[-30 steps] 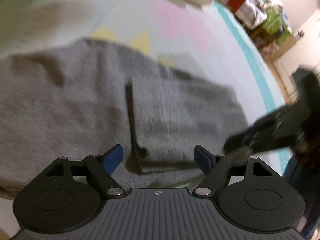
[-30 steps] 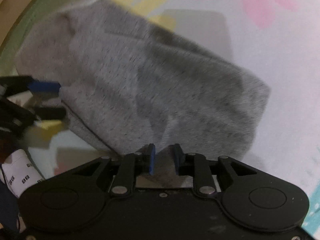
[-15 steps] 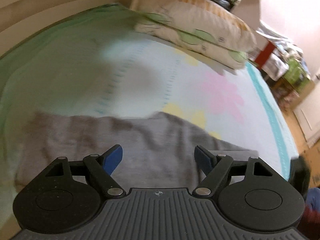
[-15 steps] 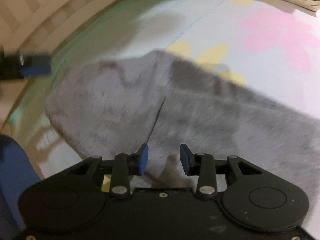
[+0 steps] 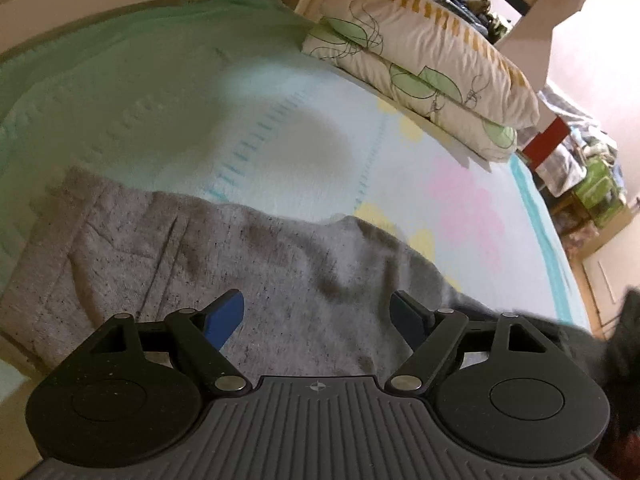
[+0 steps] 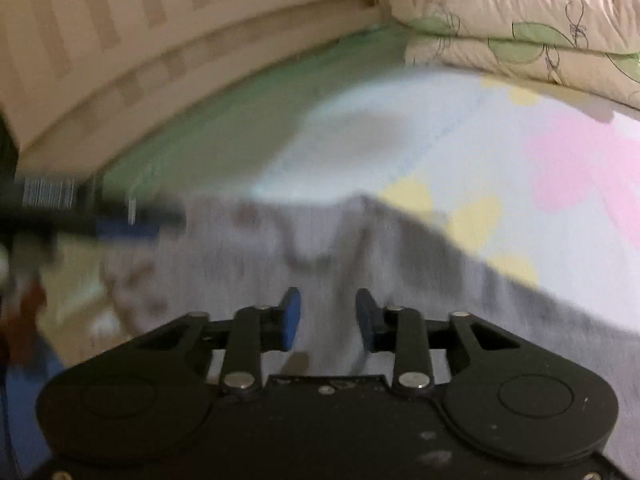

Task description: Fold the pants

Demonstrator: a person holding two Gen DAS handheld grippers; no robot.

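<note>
The grey pants (image 5: 224,256) lie folded and rumpled on the bed, filling the lower half of the left wrist view. They also show, blurred, in the right wrist view (image 6: 256,264). My left gripper (image 5: 318,316) is open and empty, raised above the pants. My right gripper (image 6: 328,318) is open and empty, its fingers apart just above the grey cloth. The left gripper also shows as a dark blur at the left edge of the right wrist view (image 6: 100,216).
The bed sheet (image 5: 304,152) is pale with green, pink and yellow patches. Two stacked pillows (image 5: 424,68) lie at the head of the bed. A wooden rail (image 6: 160,60) runs along the far side. Cluttered shelves (image 5: 588,184) stand beyond the right edge.
Both grippers have lifted and tilted up away from the pants. The right gripper, nearly shut on the cloth a second ago, has opened and let go.
</note>
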